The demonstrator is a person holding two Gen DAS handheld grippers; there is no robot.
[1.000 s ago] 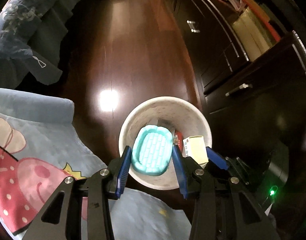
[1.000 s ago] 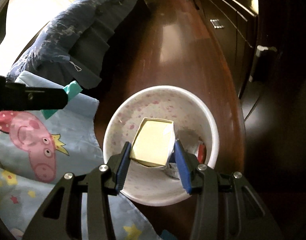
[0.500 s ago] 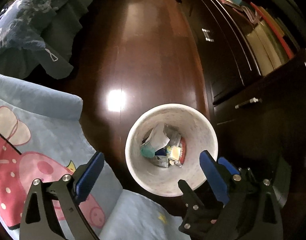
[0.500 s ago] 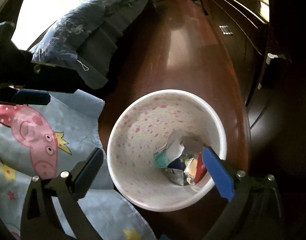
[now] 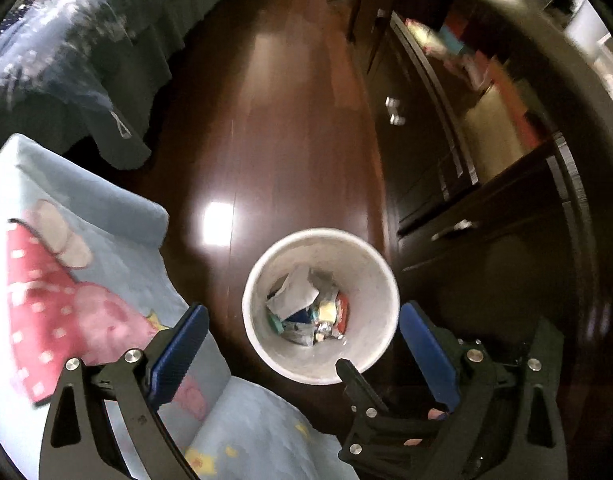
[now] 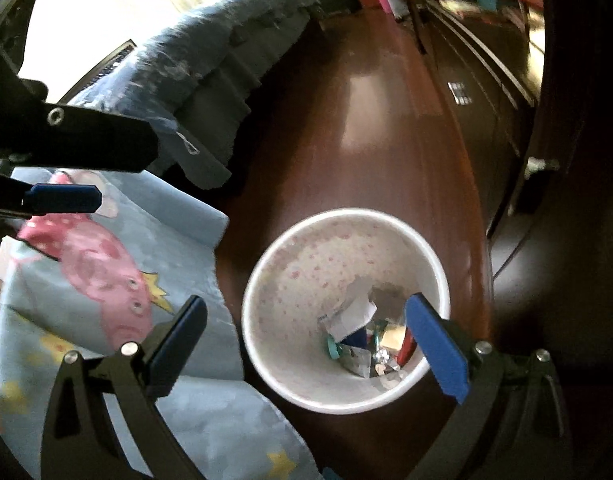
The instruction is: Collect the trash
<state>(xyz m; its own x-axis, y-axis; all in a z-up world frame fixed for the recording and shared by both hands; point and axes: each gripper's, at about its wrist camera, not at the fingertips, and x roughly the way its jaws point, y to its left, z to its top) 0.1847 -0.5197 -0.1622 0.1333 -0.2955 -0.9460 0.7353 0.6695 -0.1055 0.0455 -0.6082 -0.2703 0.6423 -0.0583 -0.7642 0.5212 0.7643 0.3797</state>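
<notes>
A white speckled waste bin (image 5: 370, 256) stands on the dark wood floor; it also shows in the right wrist view (image 6: 306, 264). Trash lies at its bottom: crumpled white paper (image 5: 296, 292), a teal piece (image 5: 275, 323), a yellowish box (image 5: 327, 312) and foil scraps. The same heap shows in the right wrist view (image 6: 358, 316). My left gripper (image 5: 302, 344) is open and empty above the bin. My right gripper (image 6: 306, 340) is open and empty above the bin too. The left gripper's blue-padded finger shows at the left edge of the right wrist view (image 6: 62, 199).
A light blue cartoon-print blanket (image 5: 66, 280) lies left of the bin, also in the right wrist view (image 6: 106, 264). A dark blue bedspread (image 5: 66, 72) hangs behind it. Dark cabinets with drawers (image 5: 458, 184) run along the right. Wood floor (image 5: 274, 120) stretches ahead.
Both grippers opened and let go of the teal tray and the yellowish box, which dropped into the bin. Both grippers then rose higher above the bin.
</notes>
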